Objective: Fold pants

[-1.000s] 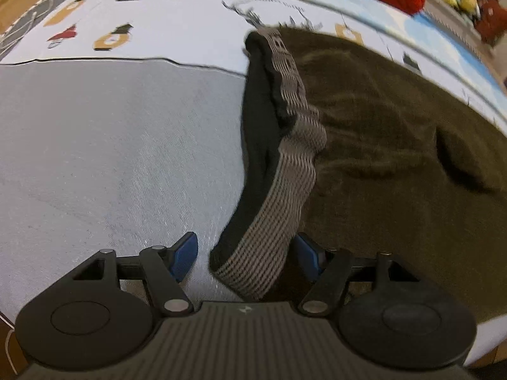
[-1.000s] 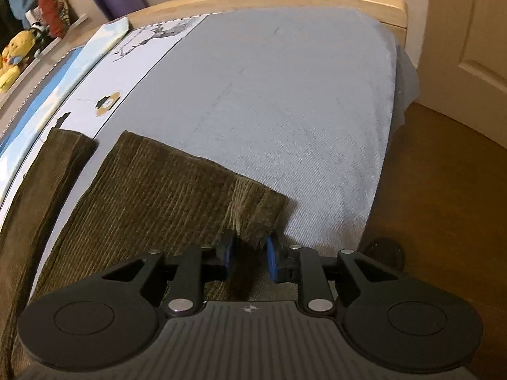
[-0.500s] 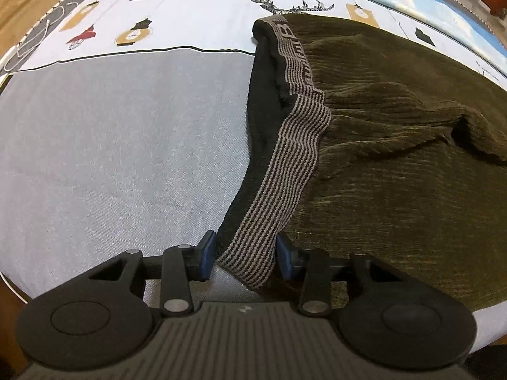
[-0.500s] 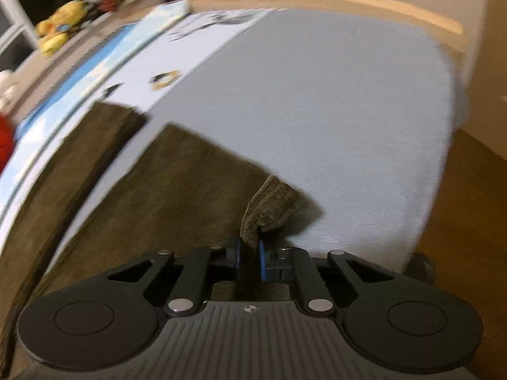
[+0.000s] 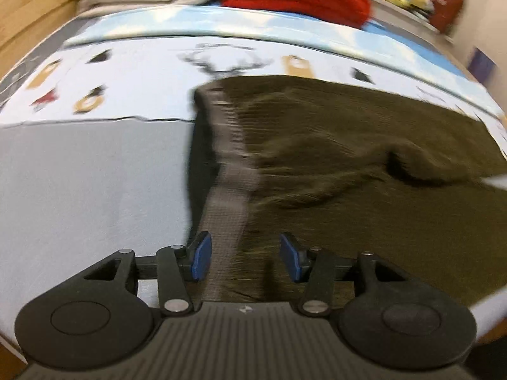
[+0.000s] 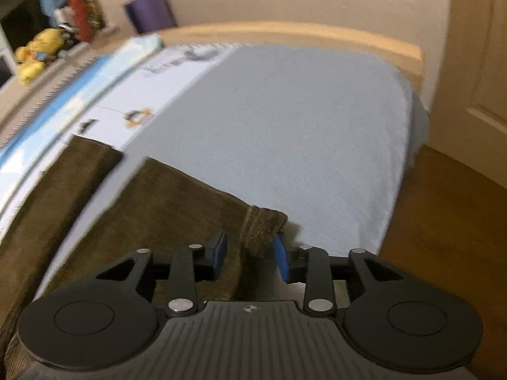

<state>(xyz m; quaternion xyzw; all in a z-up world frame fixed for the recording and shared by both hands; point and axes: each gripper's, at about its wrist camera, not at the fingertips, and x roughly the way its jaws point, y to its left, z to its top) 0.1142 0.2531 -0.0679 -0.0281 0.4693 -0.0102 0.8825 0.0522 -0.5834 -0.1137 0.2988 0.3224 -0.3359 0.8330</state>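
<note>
Right now the olive corduroy pants (image 5: 364,158) lie flat across the bed (image 5: 79,174), their long axis running crosswise between the two hands: waist end at the left, leg ends at the right. The left gripper (image 5: 242,258) sits at the near corner of the striped waistband (image 5: 233,196), its blue pads spread wide on either side of the band with clear gaps, so it has hold of nothing. The right gripper (image 6: 250,251) is at the near corner of the near leg's hem (image 6: 264,226); its pads stand apart around a raised tuft of cuff, and they don't look to be pinching it. Each hand is the nearer one to its own end, and the far leg (image 6: 69,171) lies just beyond, towards the patterned sheet (image 6: 133,104). I'd judge any lengthwise fold calls for carrying the near edge away over that far leg.
</note>
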